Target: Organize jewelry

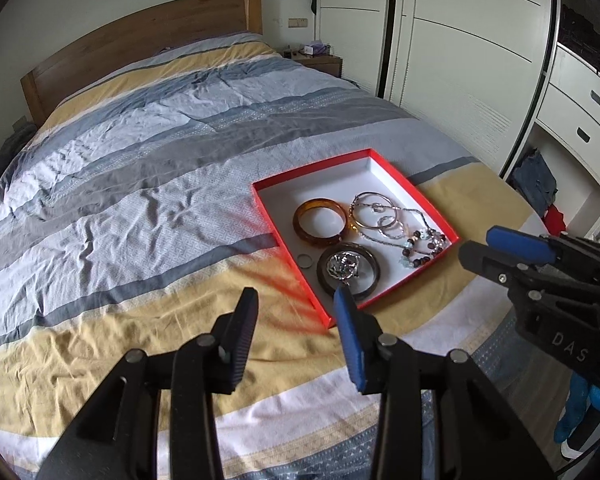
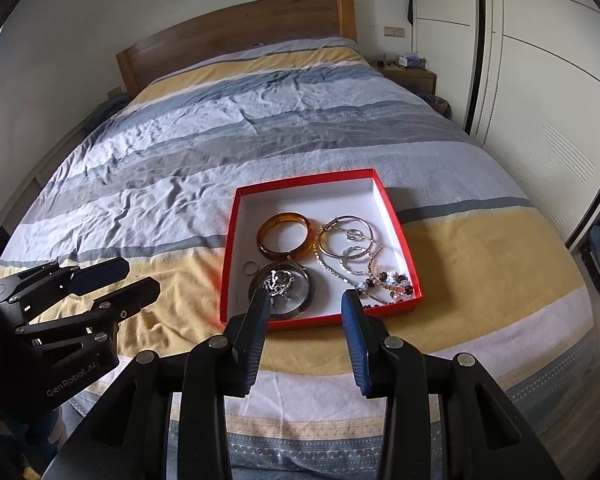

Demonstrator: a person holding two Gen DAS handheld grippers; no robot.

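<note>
Your left claw (image 1: 296,300) hangs spread above the near part of the bed, nothing between its fingers, and your right claw (image 2: 305,304) is spread the same way, empty, just short of the near edge of the red box (image 2: 320,322). Neither one touches anything.

Just beyond the claws, the box sits open on the striped bedspread (image 2: 180,208), on the yellow band near the foot of the bed. Nearest you inside it lies a dark bangle (image 2: 281,288) with a silver chain piece (image 2: 280,282) heaped in its middle, and a small ring (image 2: 251,268) rests just to its left. To the right, a beaded bracelet (image 2: 388,282) lies against the near right corner, tangled with a thin chain (image 2: 340,270). Farther in, an amber bangle (image 2: 286,241) sits left of centre, with silver hoops (image 2: 346,236) just right of it. The far part of the box is bare white.

I see no jewelry left loose on the bedspread in either view, so the gathering looks done or nearly so. What may remain is tidying: the pieces overlap, the chains are knotted through the beads, and I see no lid for the box.

Beyond it the bed runs to a wooden headboard (image 2: 236,36).
</note>
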